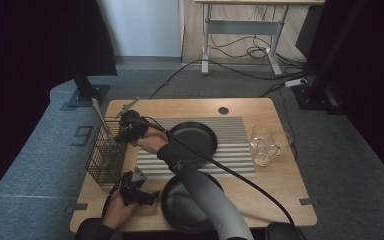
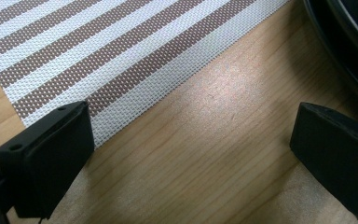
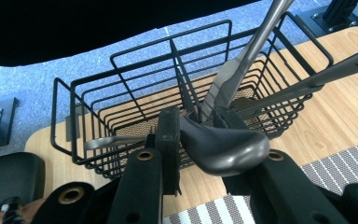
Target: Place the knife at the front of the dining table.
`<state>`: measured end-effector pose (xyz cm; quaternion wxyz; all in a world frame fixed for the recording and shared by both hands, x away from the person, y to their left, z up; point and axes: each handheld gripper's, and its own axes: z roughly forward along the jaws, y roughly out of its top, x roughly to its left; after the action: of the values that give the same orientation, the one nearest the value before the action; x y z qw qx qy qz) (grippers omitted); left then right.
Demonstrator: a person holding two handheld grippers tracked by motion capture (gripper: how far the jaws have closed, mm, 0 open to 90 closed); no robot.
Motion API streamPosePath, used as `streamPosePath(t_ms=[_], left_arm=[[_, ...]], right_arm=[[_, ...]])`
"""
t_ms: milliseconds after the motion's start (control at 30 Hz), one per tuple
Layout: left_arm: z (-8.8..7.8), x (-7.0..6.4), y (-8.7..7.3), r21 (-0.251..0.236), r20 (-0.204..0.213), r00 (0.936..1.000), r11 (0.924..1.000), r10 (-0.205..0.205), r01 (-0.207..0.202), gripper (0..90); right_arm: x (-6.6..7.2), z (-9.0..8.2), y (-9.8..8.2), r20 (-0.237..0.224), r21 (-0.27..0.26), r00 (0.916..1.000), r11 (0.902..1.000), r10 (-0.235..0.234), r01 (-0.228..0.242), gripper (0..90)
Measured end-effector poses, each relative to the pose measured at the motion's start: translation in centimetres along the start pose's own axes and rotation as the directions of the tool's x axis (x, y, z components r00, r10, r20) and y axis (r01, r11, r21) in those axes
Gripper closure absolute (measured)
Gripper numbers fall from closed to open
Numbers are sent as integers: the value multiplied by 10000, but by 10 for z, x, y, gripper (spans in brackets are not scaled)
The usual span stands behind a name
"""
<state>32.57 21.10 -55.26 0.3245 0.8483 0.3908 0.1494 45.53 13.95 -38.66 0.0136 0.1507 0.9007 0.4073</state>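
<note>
While the right tongs (image 3: 200, 135) pinch one dark spoon (image 3: 223, 147) over the wire basket (image 3: 98, 98), two more utensils inside, left tongs (image 2: 191, 154) wide above the surface (image 2: 205, 154), two black plates, three glasses (image 1: 269, 144).

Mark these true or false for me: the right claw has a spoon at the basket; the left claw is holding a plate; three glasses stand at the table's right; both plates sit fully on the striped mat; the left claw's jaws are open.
1. The right claw grips a spoon at the basket: true.
2. The left claw holds a plate: false; nothing sits between its jaws, just bare table.
3. Three glasses stand at the table's right: true.
4. Both plates lie fully on the mat: false; the far plate does, the near plate lies mostly on wood.
5. The left claw is open: true.
</note>
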Motion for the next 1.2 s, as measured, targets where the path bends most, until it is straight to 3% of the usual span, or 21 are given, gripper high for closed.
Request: streamPosePath(t_ms=[267, 500, 1200], left_arm=[[0, 0, 0, 16, -24, 10000, 10000, 19, -19, 0], [0, 0, 0, 2, -7, 10000, 10000, 5, -5, 0], [0, 0, 0, -5, -14, 10000, 10000, 2, -2, 0]], right_arm=[[6, -2, 1, -204, 28, 9996, 9998, -186, 187, 745], [9, -7, 3, 61, 198, 9985, 9984, -539, 538, 758], [13, -38, 9, 309, 225, 9961, 9964, -825, 818, 786]])
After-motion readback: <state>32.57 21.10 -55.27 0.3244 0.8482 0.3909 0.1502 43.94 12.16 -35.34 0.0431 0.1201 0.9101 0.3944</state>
